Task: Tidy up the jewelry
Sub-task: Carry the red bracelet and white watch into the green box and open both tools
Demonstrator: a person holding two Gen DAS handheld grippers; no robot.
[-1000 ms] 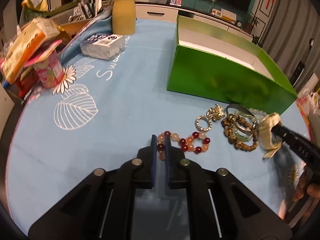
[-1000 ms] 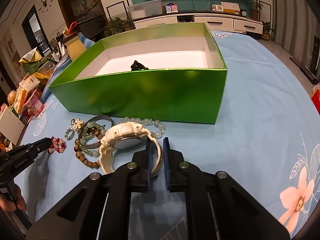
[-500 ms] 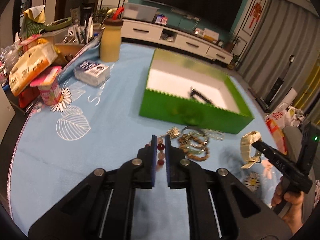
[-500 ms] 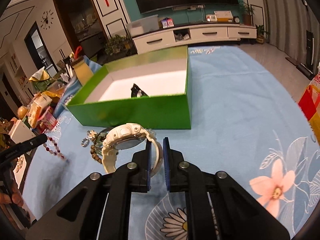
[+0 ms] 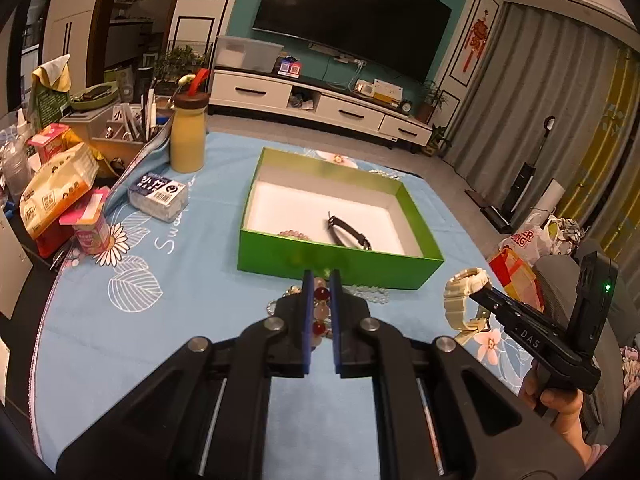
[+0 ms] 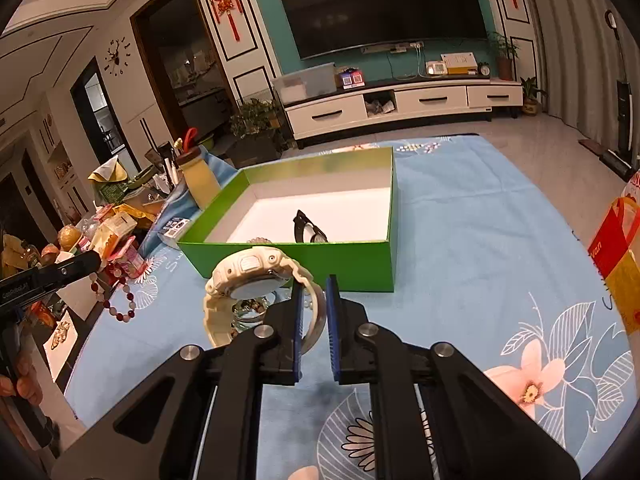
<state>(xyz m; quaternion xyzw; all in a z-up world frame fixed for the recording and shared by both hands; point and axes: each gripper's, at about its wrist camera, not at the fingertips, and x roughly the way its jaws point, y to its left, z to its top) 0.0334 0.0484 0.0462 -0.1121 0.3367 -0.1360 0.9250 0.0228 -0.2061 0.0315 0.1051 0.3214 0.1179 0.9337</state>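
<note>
My left gripper (image 5: 321, 280) is shut on a red and pale bead bracelet (image 5: 321, 312), which hangs from it above the blue tablecloth; the bracelet (image 6: 116, 300) dangles at the left of the right wrist view. My right gripper (image 6: 313, 284) is shut on the strap of a cream watch (image 6: 250, 280), lifted off the table; the same watch (image 5: 466, 300) shows at the right of the left wrist view. Both grippers hover in front of the open green box (image 5: 340, 266), which holds a black watch (image 5: 348, 232) and a pale bead bracelet (image 5: 294, 234).
More jewelry (image 6: 250, 306) lies on the cloth below the cream watch, near the box's front wall. A yellow bottle (image 5: 187, 136), a tissue pack (image 5: 158, 196) and snack packages (image 5: 56, 196) crowd the left side. Bags (image 6: 618, 256) stand at the table's right edge.
Both grippers have risen from the table, the left lifting the bead bracelet and the right lifting the cream watch. The box's inside has come into view.
</note>
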